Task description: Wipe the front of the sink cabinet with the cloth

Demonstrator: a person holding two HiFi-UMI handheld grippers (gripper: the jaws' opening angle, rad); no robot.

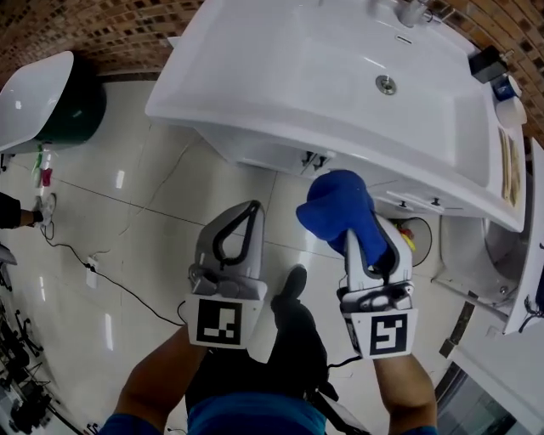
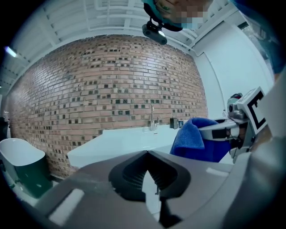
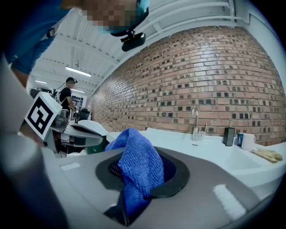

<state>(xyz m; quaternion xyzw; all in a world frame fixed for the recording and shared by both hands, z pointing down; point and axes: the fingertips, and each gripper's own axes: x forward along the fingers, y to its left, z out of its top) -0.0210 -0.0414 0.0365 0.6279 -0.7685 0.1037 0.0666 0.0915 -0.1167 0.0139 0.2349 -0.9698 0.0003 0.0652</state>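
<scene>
A glossy pale tile floor (image 1: 144,221) is running up to a brick wall (image 1: 127,30), and a white sink basin (image 1: 280,76) is standing against that wall, with a faucet (image 1: 412,10) at its back edge and a drain (image 1: 386,83) showing in the bowl. The white sink cabinet (image 1: 255,155) is sitting beneath the basin's overhanging rim, its front carrying small dark handles. A white bathtub (image 1: 34,93) on a dark green base is standing well apart at the left, and a black cable (image 1: 110,280) is trailing across the floor. The person is holding both grippers out in front of the cabinet, side by side. The right gripper (image 1: 357,240) is clamping its jaws on the blue cloth (image 1: 336,204); in the right gripper view the cloth is bunching up out of the jaws and draping down over them. In the head view the cloth is sitting just below the basin's rim, close in front of the cabinet, though whether it is touching the front cannot be told. The left gripper (image 1: 253,206) is resting to the left of the cloth with its jaw tips pressed together and nothing between them. A dark shoe (image 1: 293,285) is showing on the floor between the two grippers.
</scene>
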